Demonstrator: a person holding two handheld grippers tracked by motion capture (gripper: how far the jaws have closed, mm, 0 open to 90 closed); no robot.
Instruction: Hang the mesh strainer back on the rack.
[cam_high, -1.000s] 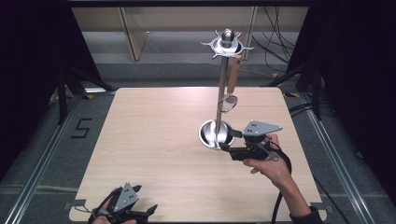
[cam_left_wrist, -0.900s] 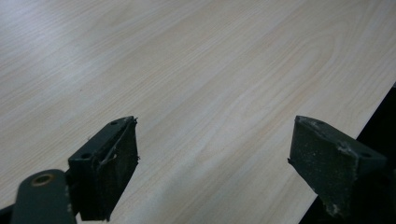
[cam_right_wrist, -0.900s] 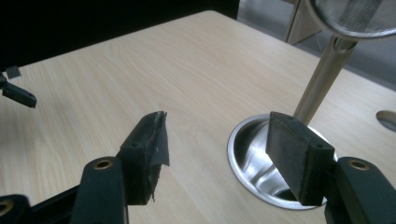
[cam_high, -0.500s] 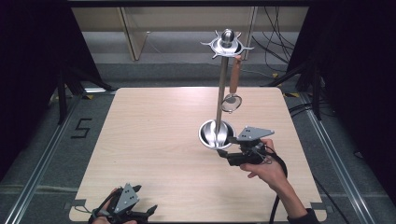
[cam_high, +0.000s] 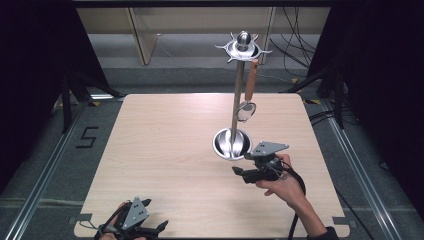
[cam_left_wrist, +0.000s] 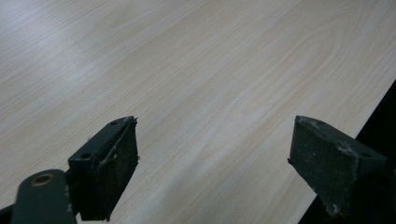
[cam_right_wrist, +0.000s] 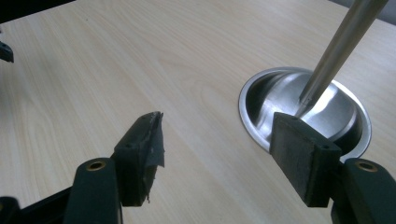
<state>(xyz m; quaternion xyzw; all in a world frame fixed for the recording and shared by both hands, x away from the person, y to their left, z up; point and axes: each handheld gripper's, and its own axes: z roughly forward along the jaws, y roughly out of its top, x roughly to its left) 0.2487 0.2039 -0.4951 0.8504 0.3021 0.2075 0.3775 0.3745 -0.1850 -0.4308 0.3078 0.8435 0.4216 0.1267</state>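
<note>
A pale wooden table carries a steel utensil stand with one spoon hanging. The right gripper, jaws wide and empty, waits beside its base; the left gripper rests open, empty, near the edge. No step seems begun; next probably needs reaching for the spoon.

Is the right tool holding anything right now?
No. The right tool is open, with bare table between its jaws, beside the stand's base.

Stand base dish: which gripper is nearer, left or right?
Right. The right gripper sits just beside the steel base dish, at its near-right edge, jaws open. The left gripper rests at the table's near-left edge, far from it, jaws open.
</note>
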